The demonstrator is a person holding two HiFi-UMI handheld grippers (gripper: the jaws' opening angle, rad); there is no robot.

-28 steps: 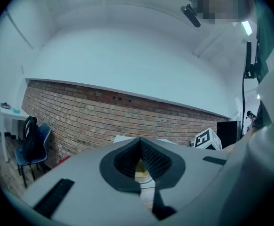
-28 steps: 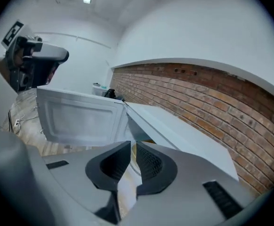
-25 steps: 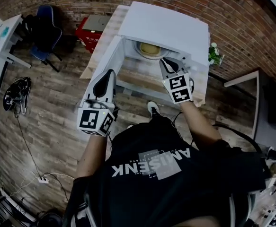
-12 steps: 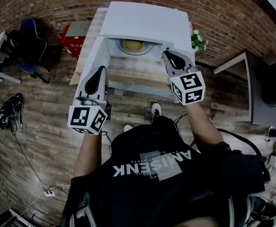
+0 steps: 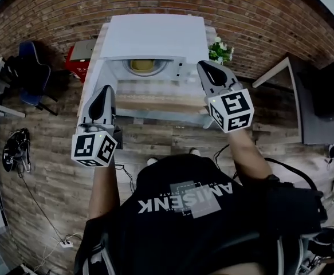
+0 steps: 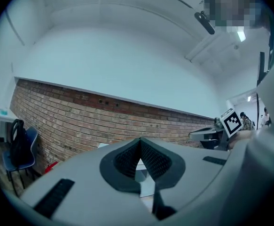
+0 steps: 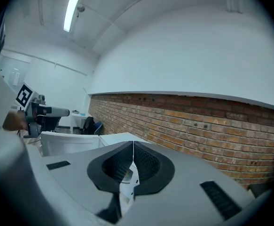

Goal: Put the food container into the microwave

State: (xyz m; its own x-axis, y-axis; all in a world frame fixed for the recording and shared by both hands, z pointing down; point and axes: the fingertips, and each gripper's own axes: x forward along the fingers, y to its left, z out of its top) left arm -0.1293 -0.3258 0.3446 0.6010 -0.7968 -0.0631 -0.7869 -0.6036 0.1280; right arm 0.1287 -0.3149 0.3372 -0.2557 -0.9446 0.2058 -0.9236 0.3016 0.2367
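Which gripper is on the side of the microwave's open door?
The left gripper: the door stands open beside it; the right gripper is by the plant.

Clear of the microwave (image 5: 155, 36) now, right tongs (image 5: 205, 67) and left tongs (image 5: 105, 90) both farther back.

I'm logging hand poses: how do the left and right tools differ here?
The right tool sits farther forward, at the right front corner of the microwave; the left tool sits farther back, by the open door. The right tool angles leftward; the left tool points almost straight ahead. Both are shut and empty.
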